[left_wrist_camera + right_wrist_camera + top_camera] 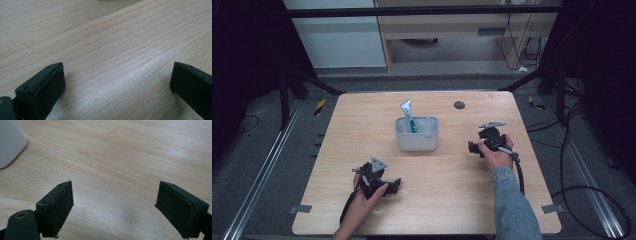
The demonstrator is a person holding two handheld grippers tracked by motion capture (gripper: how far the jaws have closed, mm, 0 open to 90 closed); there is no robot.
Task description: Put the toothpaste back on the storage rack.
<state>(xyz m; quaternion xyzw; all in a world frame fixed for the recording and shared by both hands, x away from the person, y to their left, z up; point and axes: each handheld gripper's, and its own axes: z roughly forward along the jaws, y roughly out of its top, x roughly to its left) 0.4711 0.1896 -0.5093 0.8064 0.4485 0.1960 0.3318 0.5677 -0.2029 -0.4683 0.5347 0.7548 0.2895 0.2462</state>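
Note:
A white two-compartment holder (416, 133) stands at the middle of the wooden table (362, 130), with a white and teal toothpaste tube (407, 114) leaning upright in its left compartment. My left gripper (395, 186) rests low on the table near the front, held by a hand; in the left gripper view its jaws stand wide apart over bare wood (117, 75), nothing between them. My right gripper (472, 148) is right of the holder, pointing left toward it. Its jaws (113, 205) stand open just above the wood, and the holder's rounded corner (10, 142) shows at the upper left.
A small dark round disc (459, 105) lies near the table's far edge. Cables trail off the right side of the table and across the floor (582, 190). Dark frame posts flank the far corners.

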